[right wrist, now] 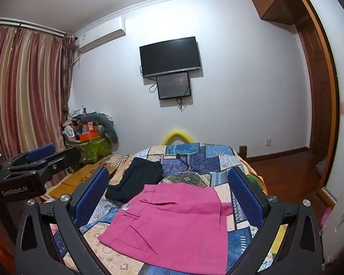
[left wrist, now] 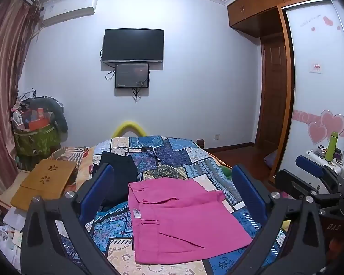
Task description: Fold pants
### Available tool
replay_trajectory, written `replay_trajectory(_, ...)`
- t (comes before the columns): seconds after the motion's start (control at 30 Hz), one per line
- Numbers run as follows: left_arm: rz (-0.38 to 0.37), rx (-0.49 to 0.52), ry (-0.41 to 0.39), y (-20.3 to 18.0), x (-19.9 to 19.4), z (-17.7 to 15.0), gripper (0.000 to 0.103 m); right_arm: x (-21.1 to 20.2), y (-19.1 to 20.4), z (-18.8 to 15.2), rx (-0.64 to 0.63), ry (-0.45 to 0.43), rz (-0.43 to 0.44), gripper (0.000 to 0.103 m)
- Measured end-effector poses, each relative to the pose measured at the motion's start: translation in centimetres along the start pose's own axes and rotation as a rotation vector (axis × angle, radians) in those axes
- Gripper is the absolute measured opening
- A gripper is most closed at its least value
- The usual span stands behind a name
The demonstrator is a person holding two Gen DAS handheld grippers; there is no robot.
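Note:
Pink pants (left wrist: 185,220) lie folded into a compact rectangle on the patchwork bedspread (left wrist: 172,155), waistband to the left. They also show in the right wrist view (right wrist: 172,222). My left gripper (left wrist: 174,192) is open and empty, held above the pants. My right gripper (right wrist: 169,194) is open and empty, also above them. The right gripper shows at the right edge of the left wrist view (left wrist: 314,178); the left gripper shows at the left edge of the right wrist view (right wrist: 39,160).
A folded dark garment (left wrist: 119,169) lies on the bed behind the pink pants, also seen in the right wrist view (right wrist: 140,176). A wooden lap tray (left wrist: 45,183) sits left of the bed. A cluttered basket (left wrist: 36,133) stands by the curtain. A wardrobe (left wrist: 318,91) is right.

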State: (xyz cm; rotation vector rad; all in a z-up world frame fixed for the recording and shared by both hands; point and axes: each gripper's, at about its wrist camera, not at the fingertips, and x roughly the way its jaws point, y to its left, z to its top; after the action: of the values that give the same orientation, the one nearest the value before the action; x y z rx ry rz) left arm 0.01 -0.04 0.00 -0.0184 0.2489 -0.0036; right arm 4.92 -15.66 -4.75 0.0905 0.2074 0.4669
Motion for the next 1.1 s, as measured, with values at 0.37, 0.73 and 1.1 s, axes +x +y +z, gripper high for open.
replay_trajectory(0.37, 0.011, 0.020, -0.011, -2.0, 0.2, -1.2, 0.103, 0.1, 0.2, 0.5, 0.001, 0.006, 0.003, 0.103)
replay_trajectory(0.73, -0.008, -0.025, 0.004, 0.1, 0.2, -0.8, 0.103, 0.1, 0.3, 0.3, -0.001, 0.002, 0.003, 0.103)
replay_trajectory(1.1, -0.004, -0.020, 0.011, 0.2, 0.6, -1.2, 0.103, -0.3, 0.1, 0.3, 0.001, 0.009, -0.002, 0.103)
